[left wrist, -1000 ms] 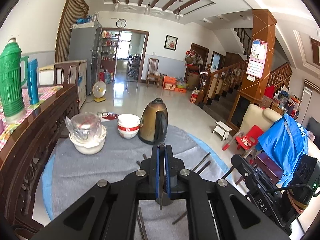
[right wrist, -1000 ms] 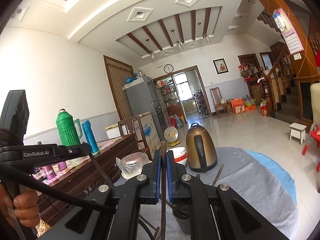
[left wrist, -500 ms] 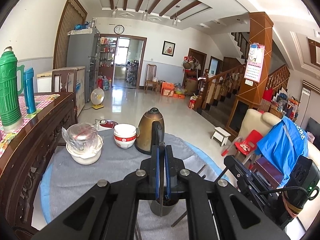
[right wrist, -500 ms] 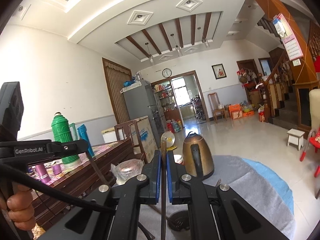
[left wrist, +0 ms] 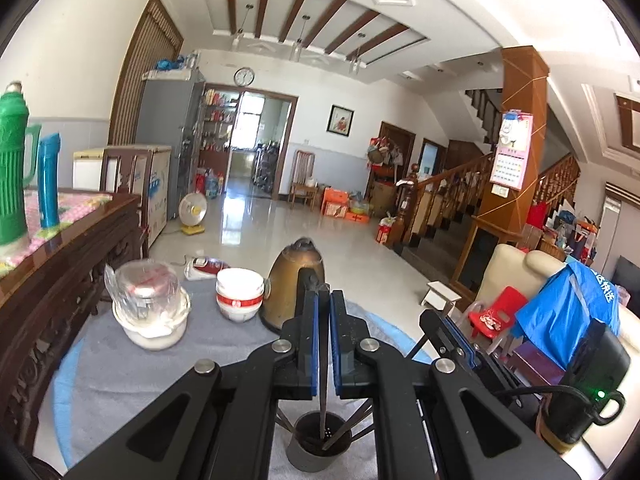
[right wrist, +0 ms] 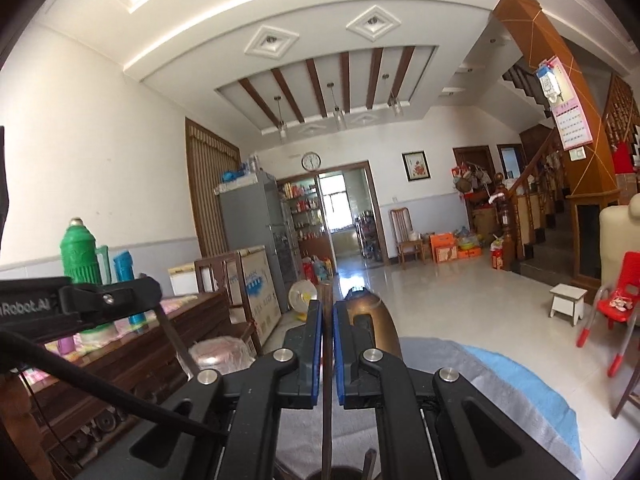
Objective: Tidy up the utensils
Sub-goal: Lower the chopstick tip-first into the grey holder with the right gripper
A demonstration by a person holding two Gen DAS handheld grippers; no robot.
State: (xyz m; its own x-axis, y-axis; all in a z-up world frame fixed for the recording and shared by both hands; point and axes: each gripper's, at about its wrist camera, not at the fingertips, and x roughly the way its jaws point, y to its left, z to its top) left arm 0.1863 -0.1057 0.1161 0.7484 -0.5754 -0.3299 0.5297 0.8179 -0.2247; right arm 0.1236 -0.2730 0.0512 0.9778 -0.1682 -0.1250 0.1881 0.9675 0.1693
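Note:
My left gripper [left wrist: 325, 300] is shut on a dark chopstick [left wrist: 322, 412] that points down, its lower end inside the grey utensil cup [left wrist: 306, 458]. Several other chopsticks lean in that cup. My right gripper [right wrist: 326, 308] is shut on a brown chopstick [right wrist: 327, 400] held upright, with its lower end over a dark rim at the bottom edge of the right wrist view. The right gripper [left wrist: 452, 336] shows at the right of the left wrist view. The left gripper [right wrist: 100, 300] shows at the left of the right wrist view, its chopstick [right wrist: 172, 340] hanging below it.
On the grey cloth [left wrist: 120, 364] beyond the cup stand a bronze kettle [left wrist: 294, 280], stacked red-and-white bowls [left wrist: 239, 296] and a plastic-covered white bowl [left wrist: 150, 312]. A dark wooden sideboard [left wrist: 60, 260] with a green thermos [left wrist: 12, 168] borders the left side.
Both grippers stay shut on their chopsticks. In the left wrist view the cup has slid lower and shows its inside. In the right wrist view the kettle and table have sunk lower.

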